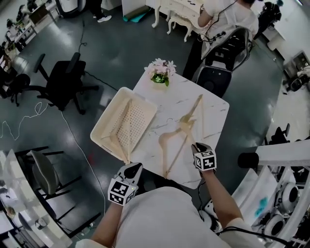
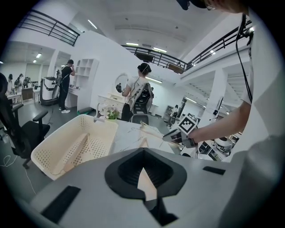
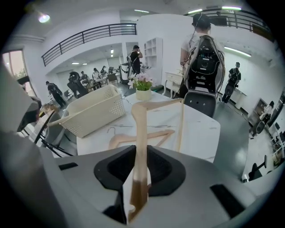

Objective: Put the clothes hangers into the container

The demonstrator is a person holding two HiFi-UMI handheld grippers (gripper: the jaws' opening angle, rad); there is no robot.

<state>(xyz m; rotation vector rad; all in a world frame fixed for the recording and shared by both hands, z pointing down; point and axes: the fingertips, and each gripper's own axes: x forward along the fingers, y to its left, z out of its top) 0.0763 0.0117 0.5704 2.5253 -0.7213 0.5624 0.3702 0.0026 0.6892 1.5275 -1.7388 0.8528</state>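
R tool (image 1: 197, 147) is clamped on one arm of a raised hanger (image 1: 193, 112). In the R gripper view the pale wood runs straight up btw the jaws, bends at the shoulder, and the cross bar drops back down on the right. This hanger is lifted clear of the worktop (image 1: 213, 109) and tilts up and away from the person over the worktop's right half.

L tool (image 1: 133, 168) has its jaws together at the tips w/ nothing btw them. It hangs at the near edge of the worktop, just beside the near corner of the basket (image 1: 104, 123).

The basket is cream, perforated and rectangular. It sits on the worktop's left side, angled, w/ its left part hanging out past the edge. One hanger in the basket (image 1: 118, 131) lies along the bottom, and its near end pokes over the rim toward the L tool.

A second loose one, the flat hanger (image 1: 167, 139), lies on the marble mid-worktop, btw the basket and the R tool, wire hook pointing toward the basket.

A flower pot (image 1: 161, 72) stands at the far corner. A black office chair (image 1: 65, 82) is on the floor to the left, and a person (image 1: 227, 14) stands beyond the worktop.
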